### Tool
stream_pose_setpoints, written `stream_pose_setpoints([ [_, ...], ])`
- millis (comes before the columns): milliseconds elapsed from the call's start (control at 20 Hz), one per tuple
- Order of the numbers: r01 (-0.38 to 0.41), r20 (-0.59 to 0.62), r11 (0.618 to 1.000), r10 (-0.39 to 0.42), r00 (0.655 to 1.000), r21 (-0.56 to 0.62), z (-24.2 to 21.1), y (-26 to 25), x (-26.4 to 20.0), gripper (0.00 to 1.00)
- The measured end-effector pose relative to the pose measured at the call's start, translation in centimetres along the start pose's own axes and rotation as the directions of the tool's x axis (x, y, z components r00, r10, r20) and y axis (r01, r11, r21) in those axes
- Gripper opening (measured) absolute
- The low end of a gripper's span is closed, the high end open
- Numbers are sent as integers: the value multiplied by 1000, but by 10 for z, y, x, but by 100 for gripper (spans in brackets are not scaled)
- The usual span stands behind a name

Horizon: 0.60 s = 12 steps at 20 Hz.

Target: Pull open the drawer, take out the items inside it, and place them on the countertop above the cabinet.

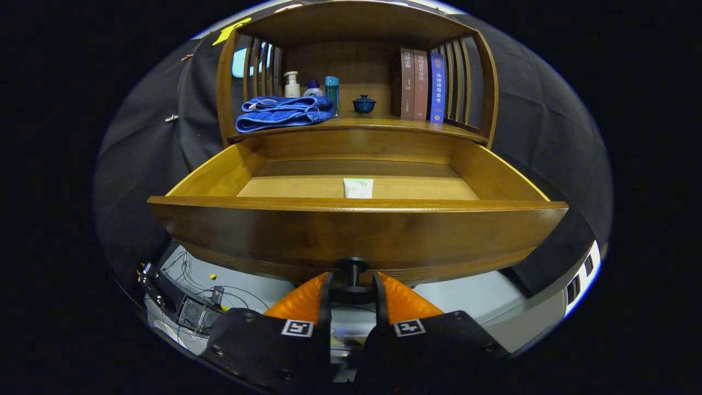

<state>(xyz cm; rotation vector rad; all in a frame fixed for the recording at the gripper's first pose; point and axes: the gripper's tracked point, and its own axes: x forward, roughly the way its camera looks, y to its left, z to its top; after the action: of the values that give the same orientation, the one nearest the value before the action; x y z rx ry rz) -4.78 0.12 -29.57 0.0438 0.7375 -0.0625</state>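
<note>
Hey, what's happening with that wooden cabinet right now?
A person's hand-held gripper is closed on the small dark round knob of the wooden drawer, one finger on each side. The drawer is pulled well out. Inside it, a small white and green packet lies on the drawer floor, not yet taken out. On the countertop above sit a folded blue towel, a few small bottles, a dark blue lidded cup and three upright books.
</note>
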Motion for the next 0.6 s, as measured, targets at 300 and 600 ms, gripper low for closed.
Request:
stream_pose_setpoints([
  [300,1,5,998,-1,1000,71,37,-13,-42,100],
  [600,-65,14,994,64,998,83,116,-5,-22,99],
])
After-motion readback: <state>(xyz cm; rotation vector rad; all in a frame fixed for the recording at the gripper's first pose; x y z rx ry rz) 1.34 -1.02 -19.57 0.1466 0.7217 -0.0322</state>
